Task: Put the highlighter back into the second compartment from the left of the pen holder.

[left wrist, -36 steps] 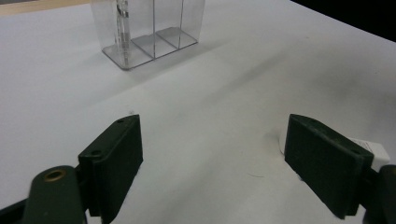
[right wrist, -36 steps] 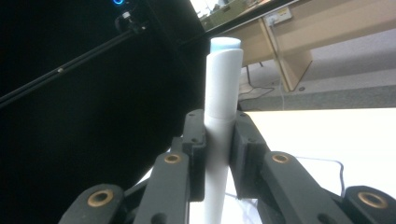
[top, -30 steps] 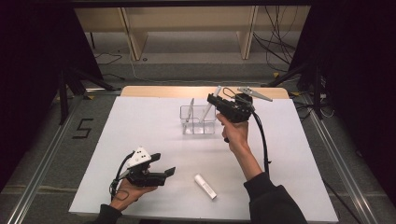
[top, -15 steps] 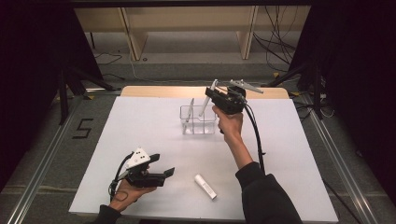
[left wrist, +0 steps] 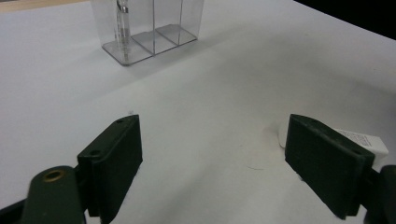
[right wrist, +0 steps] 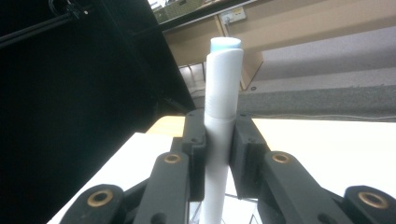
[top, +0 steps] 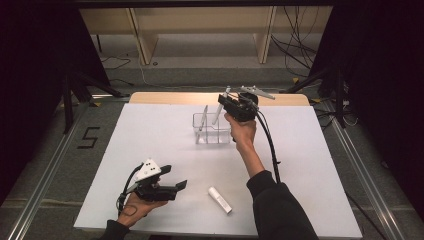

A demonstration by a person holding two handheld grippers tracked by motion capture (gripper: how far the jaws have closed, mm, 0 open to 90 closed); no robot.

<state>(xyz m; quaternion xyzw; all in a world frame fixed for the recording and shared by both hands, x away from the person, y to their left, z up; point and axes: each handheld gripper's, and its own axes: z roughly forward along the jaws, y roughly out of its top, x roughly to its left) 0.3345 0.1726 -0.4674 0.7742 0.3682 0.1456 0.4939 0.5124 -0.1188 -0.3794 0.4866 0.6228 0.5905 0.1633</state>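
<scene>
Placing is the step in hand: our right gripper [top: 225, 103] has its fingers clamped on a white tube [right wrist: 222, 121], held upright above the clear divided box [top: 212, 127]. Next we should lower it into a free compartment and let go. Our left gripper [top: 175, 187] rests wide open and empty, near another tube [top: 220, 199] lying on the white bench [top: 310, 165]. Dark curtains surround us.
</scene>
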